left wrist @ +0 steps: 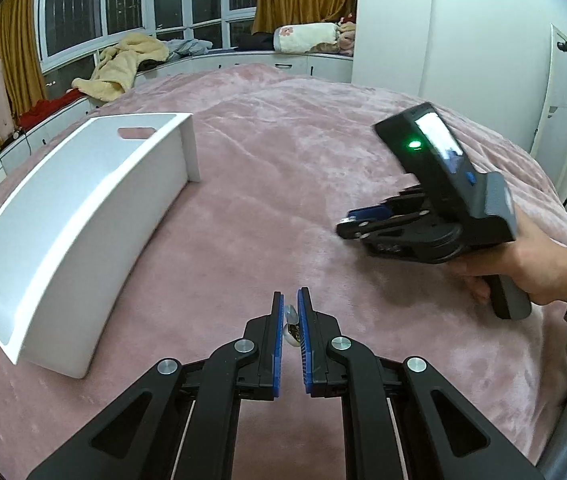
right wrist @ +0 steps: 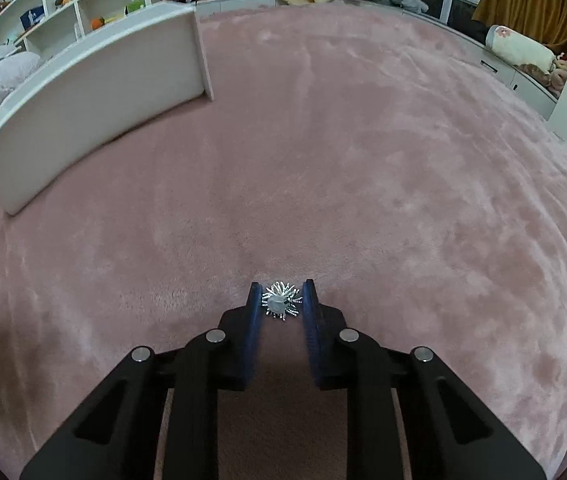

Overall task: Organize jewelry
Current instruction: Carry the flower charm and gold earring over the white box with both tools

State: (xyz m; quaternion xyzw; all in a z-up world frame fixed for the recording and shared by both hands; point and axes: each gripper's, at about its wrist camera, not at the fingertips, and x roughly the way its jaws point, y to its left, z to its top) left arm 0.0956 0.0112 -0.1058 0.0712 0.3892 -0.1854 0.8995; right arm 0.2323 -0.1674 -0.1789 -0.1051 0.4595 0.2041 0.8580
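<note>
the left gripper [left wrist: 290, 300] is closed down to a thin gap on a small pearl-and-clear earring [left wrist: 291, 326], held above the pink blanket [left wrist: 283, 184]. the right gripper [right wrist: 282, 294] is part open, its 2 blue pads [right wrist: 310, 300] flanking a spiky silver brooch [right wrist: 280, 301] on the blanket. a white box [left wrist: 95, 204] sits to the left.
</note>
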